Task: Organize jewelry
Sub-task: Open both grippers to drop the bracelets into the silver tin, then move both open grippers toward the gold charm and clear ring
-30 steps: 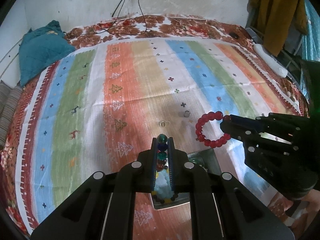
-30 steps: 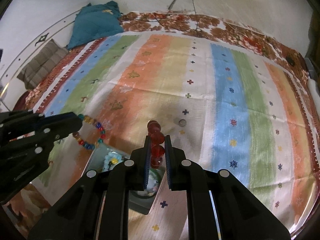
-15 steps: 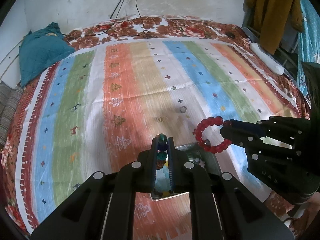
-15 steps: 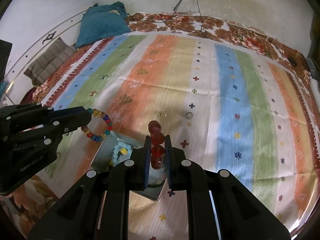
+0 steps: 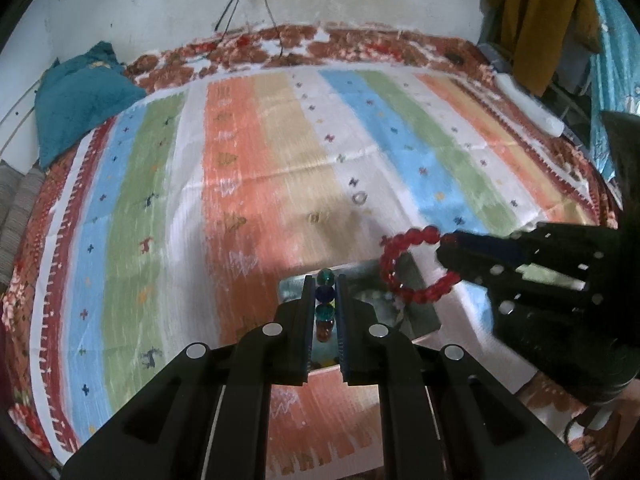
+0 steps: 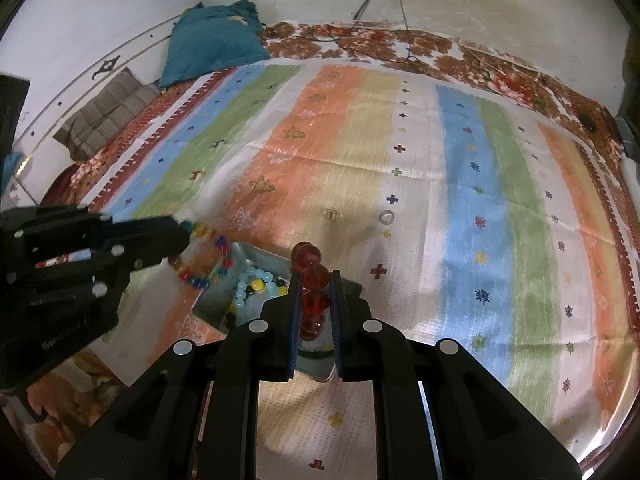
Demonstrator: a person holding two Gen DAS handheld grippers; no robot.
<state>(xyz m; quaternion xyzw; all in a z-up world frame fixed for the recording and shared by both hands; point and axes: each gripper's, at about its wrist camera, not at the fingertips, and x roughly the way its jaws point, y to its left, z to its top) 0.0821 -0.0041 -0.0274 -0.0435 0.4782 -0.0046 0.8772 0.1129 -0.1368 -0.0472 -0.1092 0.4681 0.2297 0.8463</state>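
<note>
Landmark: the metal tray [image 6: 218, 306] on the striped bedspread [image 5: 280, 152], which covers a bed.

Edges and room: The tray sits near the bedspread's near edge. Beyond the tray the bedspread lies flat and open as far as the floral border at the wall, broken only by two small rings: a gold ring [image 6: 333, 213] and a silver ring [image 6: 386, 216], both just past the tray's far side and apart from each other. A teal pillow [image 6: 212, 46] lies at the far left corner, well apart from the tray.

Task items: The left gripper [image 5: 325, 284] has its jaws pinching a multicoloured bead bracelet [image 6: 204, 258], whose loop hangs over the tray's left rim. The right gripper [image 6: 314, 280] has its jaws pinching a red bead bracelet [image 5: 408, 264], whose loop hangs over the tray's right half. Inside the tray lies a pale blue bead bracelet [image 6: 256, 284] with yellow and dark beads. Whether either hanging loop touches the tray cannot be told.
</note>
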